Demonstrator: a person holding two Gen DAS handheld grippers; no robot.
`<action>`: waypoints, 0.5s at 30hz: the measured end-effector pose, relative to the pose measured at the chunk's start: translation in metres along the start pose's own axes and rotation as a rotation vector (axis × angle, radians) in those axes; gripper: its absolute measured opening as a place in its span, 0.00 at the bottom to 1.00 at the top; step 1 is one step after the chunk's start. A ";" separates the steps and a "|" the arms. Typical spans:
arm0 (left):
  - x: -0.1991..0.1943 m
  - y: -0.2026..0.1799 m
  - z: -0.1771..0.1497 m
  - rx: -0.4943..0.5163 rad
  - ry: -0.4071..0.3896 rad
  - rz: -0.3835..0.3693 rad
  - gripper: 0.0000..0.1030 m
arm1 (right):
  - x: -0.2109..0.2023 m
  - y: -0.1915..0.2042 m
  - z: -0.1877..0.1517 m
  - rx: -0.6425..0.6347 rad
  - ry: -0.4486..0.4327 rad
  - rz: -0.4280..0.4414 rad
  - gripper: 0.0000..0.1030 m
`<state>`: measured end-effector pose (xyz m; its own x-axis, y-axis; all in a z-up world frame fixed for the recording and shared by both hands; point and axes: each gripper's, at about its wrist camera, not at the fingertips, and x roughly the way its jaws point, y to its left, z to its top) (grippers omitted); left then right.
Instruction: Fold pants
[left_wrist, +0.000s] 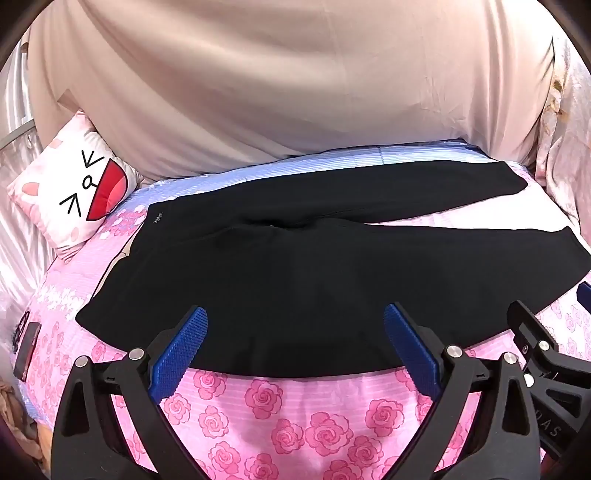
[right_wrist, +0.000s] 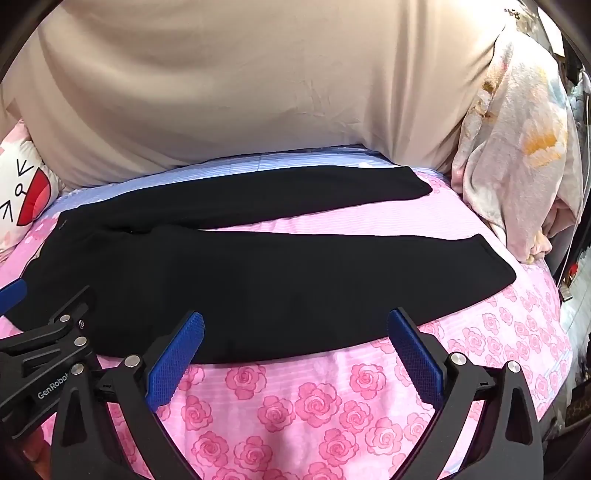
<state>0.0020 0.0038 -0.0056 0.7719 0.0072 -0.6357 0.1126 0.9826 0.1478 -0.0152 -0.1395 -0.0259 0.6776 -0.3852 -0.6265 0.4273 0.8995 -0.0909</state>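
Fingers (left_wrist: 192, 347) spread wide above pants (left_wrist: 295, 266); pillow (left_wrist: 74, 192) left, perhaps touching.

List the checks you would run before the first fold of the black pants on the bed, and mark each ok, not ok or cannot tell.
1. Pants spread flat on the rose-print bedsheet, legs apart: ok.
2. Left gripper open and empty: ok.
3. Right gripper open and empty: ok.
4. Both grippers at the near edge of the pants, side by side: ok.
5. Nothing lying on the pants: ok; the cat-face pillow sits beyond the waistband end.
6. Pads already touching the fabric: cannot tell.
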 end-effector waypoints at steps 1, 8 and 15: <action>0.000 0.000 0.000 -0.001 0.001 -0.001 0.92 | 0.001 0.000 0.001 0.001 0.002 -0.001 0.94; 0.004 0.000 0.002 -0.003 0.010 0.001 0.92 | 0.006 0.002 0.003 0.005 0.013 0.000 0.94; 0.007 0.001 0.002 -0.006 0.017 0.000 0.92 | 0.010 0.003 0.002 0.005 0.017 0.004 0.94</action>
<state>0.0094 0.0049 -0.0083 0.7613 0.0101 -0.6484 0.1092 0.9836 0.1436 -0.0057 -0.1411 -0.0308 0.6689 -0.3782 -0.6399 0.4277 0.8999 -0.0848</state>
